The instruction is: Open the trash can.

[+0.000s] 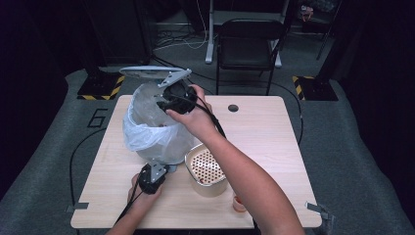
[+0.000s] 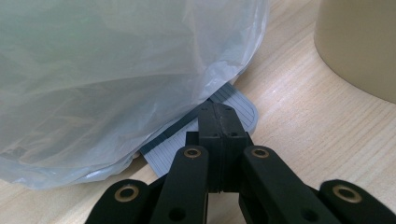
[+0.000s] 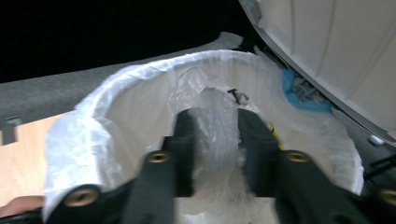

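Note:
A pedal bin [image 1: 151,134] lined with a clear plastic bag stands at the table's back left, its grey lid [image 1: 151,73] raised. My left gripper [image 1: 161,170] is shut, and its tips [image 2: 219,122] rest on the bin's grey ribbed pedal [image 2: 236,95] at the foot of the bag [image 2: 116,70]. My right gripper [image 1: 165,100] hangs over the bin's mouth under the lid. Its jaws [image 3: 215,121] stand apart, open, with just the crumpled liner [image 3: 140,93] showing between them. The lid's pale underside [image 3: 336,46] is at the upper right of that view.
A beige container [image 1: 205,171] with a perforated red-dotted insert sits just right of the bin, close to my left gripper [image 2: 359,46]. A small orange thing [image 1: 239,201] lies near the table's front edge. A black chair [image 1: 249,44] stands beyond the table [image 1: 274,137].

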### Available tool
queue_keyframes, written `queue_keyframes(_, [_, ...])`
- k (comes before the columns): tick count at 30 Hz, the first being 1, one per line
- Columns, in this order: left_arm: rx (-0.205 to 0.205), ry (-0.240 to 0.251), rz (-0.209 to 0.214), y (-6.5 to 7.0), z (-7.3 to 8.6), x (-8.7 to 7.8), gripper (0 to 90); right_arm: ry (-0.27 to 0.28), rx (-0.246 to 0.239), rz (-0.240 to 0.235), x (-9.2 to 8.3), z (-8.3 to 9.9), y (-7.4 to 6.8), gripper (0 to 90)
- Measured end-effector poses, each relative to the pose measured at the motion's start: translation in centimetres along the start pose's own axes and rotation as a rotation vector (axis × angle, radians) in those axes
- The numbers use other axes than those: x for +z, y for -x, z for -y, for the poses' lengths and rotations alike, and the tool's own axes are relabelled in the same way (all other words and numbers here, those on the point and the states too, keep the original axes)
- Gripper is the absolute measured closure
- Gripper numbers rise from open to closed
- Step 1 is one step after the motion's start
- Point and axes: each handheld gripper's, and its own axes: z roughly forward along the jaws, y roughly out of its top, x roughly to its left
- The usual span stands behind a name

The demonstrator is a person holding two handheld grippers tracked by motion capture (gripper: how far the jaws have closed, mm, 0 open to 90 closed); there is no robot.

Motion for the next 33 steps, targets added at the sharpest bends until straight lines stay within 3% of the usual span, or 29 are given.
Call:
queue_keyframes(6, [0.002,0.001,-0.003,0.0,0.0,0.0,90.0,-0.006,0.009,-0.004,-0.1,0.4,-0.1,51.8])
queue_keyframes(18, [0.005,0.000,-0.005,0.0,0.0,0.0,90.0,-0.004,0.018,-0.039,-0.8,0.7,-0.3,50.6])
queue_keyframes(25, [0.001,0.002,0.003,0.0,0.0,0.0,90.0,0.024,0.023,-0.081,-3.3,1.5,-0.6,48.2])
queue_keyframes(28, [0.002,0.001,0.002,-0.1,0.0,0.0,90.0,0.024,0.010,-0.077,-4.0,1.7,-0.7,47.6])
queue_keyframes(33, [0.002,0.010,-0.002,0.0,0.1,0.1,90.0,0.058,0.027,-0.071,-6.3,2.9,-0.4,46.3])
